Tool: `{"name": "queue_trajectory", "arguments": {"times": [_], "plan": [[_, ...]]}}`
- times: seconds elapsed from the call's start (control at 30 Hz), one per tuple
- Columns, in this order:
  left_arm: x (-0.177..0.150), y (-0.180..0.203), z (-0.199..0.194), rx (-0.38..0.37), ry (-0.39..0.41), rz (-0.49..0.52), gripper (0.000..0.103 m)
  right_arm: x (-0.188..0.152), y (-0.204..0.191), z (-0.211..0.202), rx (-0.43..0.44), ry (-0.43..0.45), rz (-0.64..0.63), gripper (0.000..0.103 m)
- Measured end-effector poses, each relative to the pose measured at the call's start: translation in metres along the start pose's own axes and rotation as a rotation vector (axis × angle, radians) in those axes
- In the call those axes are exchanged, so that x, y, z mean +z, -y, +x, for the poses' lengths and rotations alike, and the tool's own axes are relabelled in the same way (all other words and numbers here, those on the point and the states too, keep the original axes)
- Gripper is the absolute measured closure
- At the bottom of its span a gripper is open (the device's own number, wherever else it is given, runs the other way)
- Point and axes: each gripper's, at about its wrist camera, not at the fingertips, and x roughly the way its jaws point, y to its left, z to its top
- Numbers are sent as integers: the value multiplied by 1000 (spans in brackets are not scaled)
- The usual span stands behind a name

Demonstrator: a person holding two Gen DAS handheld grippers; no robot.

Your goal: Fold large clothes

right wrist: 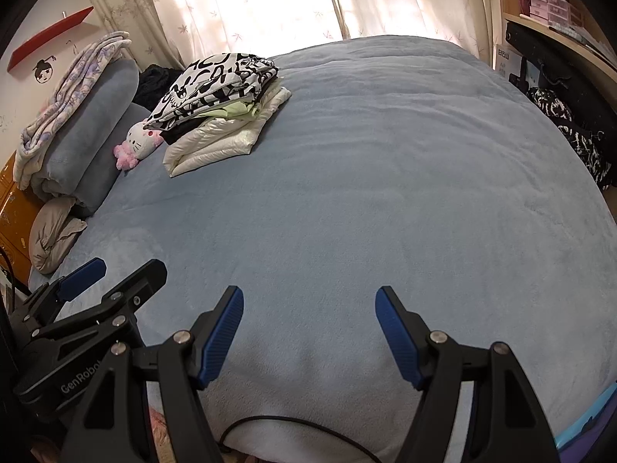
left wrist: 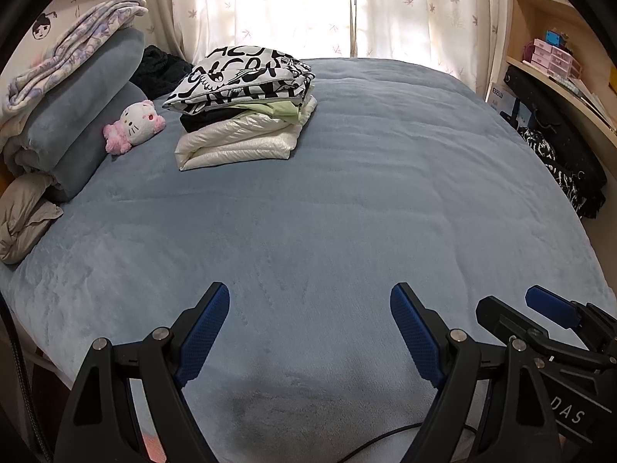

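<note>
A stack of folded clothes (left wrist: pixel 246 112) sits at the far left of the blue bed (left wrist: pixel 347 200): a black-and-white patterned piece on top, then green, black and a white puffy garment underneath. The same stack of folded clothes (right wrist: pixel 219 104) shows in the right wrist view. My left gripper (left wrist: pixel 310 297) hangs open over the near edge of the bed, nothing between its blue pads. My right gripper (right wrist: pixel 309 299) is open too and empty, just to its right. Each gripper appears at the side of the other's view: the right gripper (left wrist: pixel 513 310) and the left gripper (right wrist: pixel 127 268).
Rolled blue bedding with a floral blanket (left wrist: pixel 77 88) lies along the left edge, a pink-and-white plush cat (left wrist: pixel 135 125) beside it, a grey pillow (left wrist: pixel 27 223) nearer. Dark clothing (left wrist: pixel 555 162) hangs by the shelves (left wrist: pixel 559 69) on the right. A black cable (right wrist: pixel 293 424) runs at the bed's near edge.
</note>
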Motion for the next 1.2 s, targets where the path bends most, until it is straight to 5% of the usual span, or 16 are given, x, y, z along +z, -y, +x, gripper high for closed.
{"name": "queue_trajectory", "arguments": {"times": [1.2], "plan": [[-2,-6,1,-7,-12,-4,20,0,-4,0,-6,-2,-1,32]]}}
